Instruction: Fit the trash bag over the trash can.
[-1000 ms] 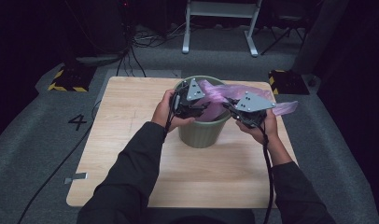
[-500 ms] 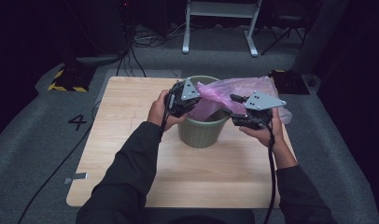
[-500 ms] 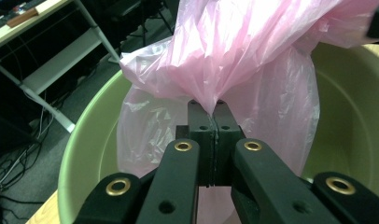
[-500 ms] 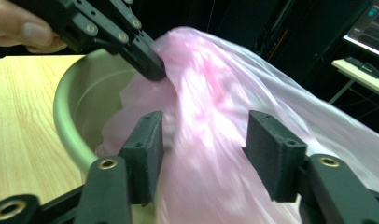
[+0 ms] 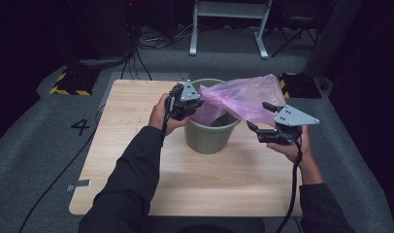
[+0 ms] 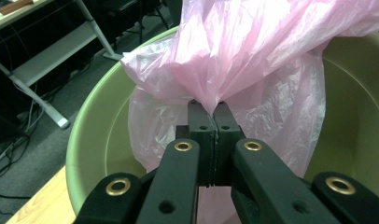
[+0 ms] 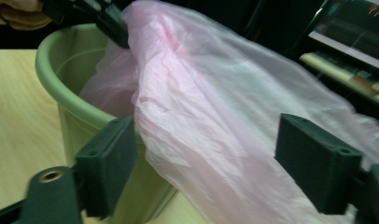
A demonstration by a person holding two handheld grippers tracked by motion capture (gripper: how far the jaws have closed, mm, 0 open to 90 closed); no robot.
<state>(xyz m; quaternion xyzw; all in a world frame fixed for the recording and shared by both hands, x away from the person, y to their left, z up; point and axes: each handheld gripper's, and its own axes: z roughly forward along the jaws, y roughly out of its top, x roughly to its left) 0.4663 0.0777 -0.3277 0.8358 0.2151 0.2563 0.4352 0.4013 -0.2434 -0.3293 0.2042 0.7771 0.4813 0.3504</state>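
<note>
bag (image 5: 243,97): thin crinkled plastic | bin (image 5: 209,138): matt plastic | table (image 5: 127,145): wood

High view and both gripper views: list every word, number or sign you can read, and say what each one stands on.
"4": a dark numeral on the grey floor left of the table.
Bin, pink bag and both grippers: no readable text.
</note>
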